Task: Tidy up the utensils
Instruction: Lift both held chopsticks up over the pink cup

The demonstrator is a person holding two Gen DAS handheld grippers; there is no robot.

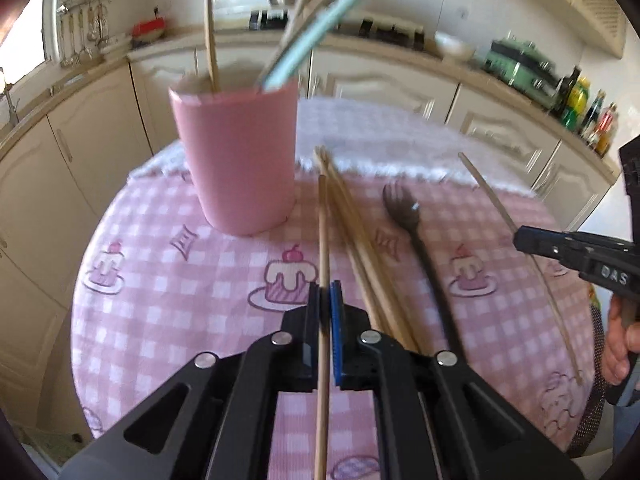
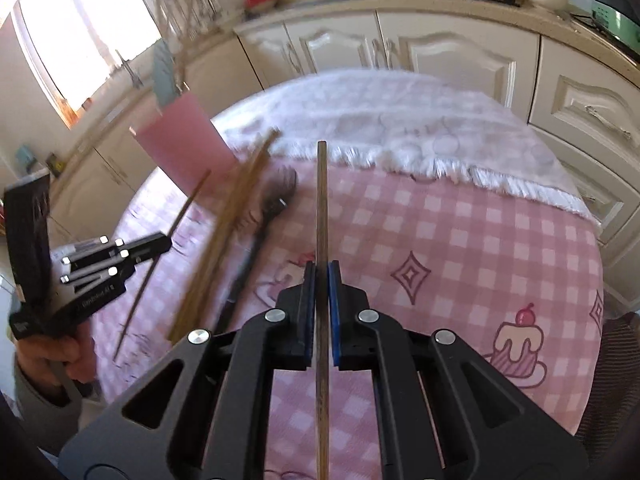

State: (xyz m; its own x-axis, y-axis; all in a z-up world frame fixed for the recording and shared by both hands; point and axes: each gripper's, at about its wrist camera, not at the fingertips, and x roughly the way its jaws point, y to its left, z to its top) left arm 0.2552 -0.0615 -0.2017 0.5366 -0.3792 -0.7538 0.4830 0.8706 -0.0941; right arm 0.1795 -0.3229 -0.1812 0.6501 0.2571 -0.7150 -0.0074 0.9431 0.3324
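Clamping one chopstick (image 1: 322, 240) each, both grippers (image 1: 325, 292) point them lengthwise, tips away

A home kitchen. Beyond the jaws, cream panelled cabinets (image 1: 380, 84) run under a pale counter (image 1: 472, 70). Ladles hang from a wall rail (image 1: 80, 32) far left of the jaws, beside a bright window (image 2: 80, 36). Bottles (image 1: 580, 100) and a green appliance (image 1: 520, 62) stand on the counter to the right. Below the jaws lies a round surface under a pink checked cloth (image 1: 200, 280) printed with cakes.
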